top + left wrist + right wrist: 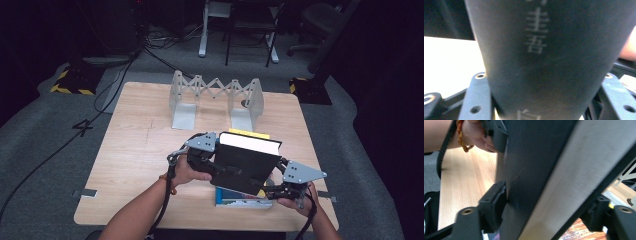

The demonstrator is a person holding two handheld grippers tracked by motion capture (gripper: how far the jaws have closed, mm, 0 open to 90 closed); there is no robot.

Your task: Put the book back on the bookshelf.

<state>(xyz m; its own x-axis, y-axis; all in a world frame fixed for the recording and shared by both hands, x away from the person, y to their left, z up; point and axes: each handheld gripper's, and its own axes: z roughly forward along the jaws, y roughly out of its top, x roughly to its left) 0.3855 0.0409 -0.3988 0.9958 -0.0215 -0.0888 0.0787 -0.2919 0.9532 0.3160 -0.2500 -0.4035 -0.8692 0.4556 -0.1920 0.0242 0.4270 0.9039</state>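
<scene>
The thick black hardcover book [245, 162], stiff and probably heavy, was clamped at opposite edges by the left gripper [212, 162] and right gripper [280, 187], its smooth cover likely slippery.

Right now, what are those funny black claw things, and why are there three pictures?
A person's hands hold two grabbing tools. One picture looks down from above the wooden table. The other two come from small cameras riding on each tool, so they look very close up. Together, the left gripper and the right gripper lift a black book, each with its jaws around it. Under it lies another colourful book. Farther back stands a grey folding book rack.
</scene>
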